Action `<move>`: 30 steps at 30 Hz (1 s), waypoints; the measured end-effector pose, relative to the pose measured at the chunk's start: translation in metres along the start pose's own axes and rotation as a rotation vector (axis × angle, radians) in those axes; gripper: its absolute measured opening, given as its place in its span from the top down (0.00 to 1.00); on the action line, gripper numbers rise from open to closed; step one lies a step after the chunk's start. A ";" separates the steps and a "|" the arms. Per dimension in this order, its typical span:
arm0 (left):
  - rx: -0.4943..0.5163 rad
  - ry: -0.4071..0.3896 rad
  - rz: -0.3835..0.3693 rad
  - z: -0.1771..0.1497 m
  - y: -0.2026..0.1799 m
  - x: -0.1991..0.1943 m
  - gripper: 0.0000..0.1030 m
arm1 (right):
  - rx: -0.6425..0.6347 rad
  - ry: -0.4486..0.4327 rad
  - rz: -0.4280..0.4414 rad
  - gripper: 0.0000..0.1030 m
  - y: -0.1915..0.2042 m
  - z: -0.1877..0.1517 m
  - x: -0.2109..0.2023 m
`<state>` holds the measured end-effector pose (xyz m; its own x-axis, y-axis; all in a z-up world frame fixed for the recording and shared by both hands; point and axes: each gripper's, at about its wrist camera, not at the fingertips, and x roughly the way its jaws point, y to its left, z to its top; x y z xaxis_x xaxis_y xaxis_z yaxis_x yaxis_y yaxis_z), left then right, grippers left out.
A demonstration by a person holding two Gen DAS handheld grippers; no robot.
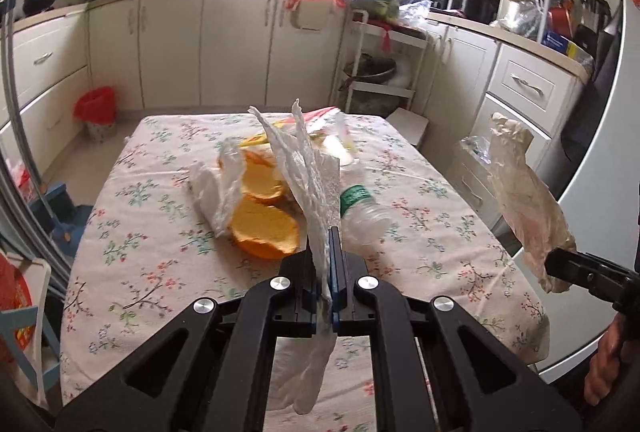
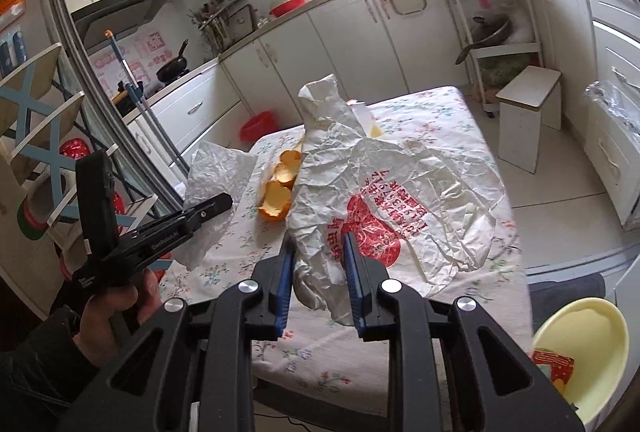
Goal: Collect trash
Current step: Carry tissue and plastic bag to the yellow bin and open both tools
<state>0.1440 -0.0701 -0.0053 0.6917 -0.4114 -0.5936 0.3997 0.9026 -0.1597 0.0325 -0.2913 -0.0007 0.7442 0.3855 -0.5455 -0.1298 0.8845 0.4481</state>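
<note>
My left gripper [image 1: 326,244] is shut on a crumpled white paper towel [image 1: 308,168], held up above the floral table [image 1: 160,264]. It also shows in the right wrist view [image 2: 222,202] with the towel [image 2: 216,172]. My right gripper [image 2: 318,248] is closed on a crumpled white paper bag with red print [image 2: 384,188], lifted over the table; the bag shows in the left wrist view [image 1: 528,204]. Orange peels [image 1: 264,220] and an empty plastic bottle [image 1: 362,212] lie on the table, with a white tissue [image 1: 216,188] beside the peels.
A yellow basin [image 2: 584,344] holding a red wrapper stands low at the right of the table. A red-lined bin [image 1: 96,110] stands on the floor by the cabinets. A white stool [image 2: 524,112] stands beyond the table. More wrappers [image 1: 332,140] lie at the far end.
</note>
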 end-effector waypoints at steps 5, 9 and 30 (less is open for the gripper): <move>0.057 -0.006 -0.024 0.000 -0.026 0.003 0.96 | 0.033 -0.009 -0.040 0.75 -0.018 -0.002 -0.011; 0.103 -0.004 -0.046 -0.002 -0.047 0.006 0.96 | 0.056 -0.017 -0.071 0.75 -0.031 -0.005 -0.019; 0.242 0.105 -0.366 -0.017 -0.205 0.042 0.96 | 0.451 0.024 -0.315 0.75 -0.177 -0.061 -0.075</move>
<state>0.0808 -0.2702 -0.0106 0.4187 -0.6721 -0.6108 0.7447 0.6390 -0.1926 -0.0400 -0.4606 -0.0820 0.6860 0.1310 -0.7157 0.3940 0.7601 0.5167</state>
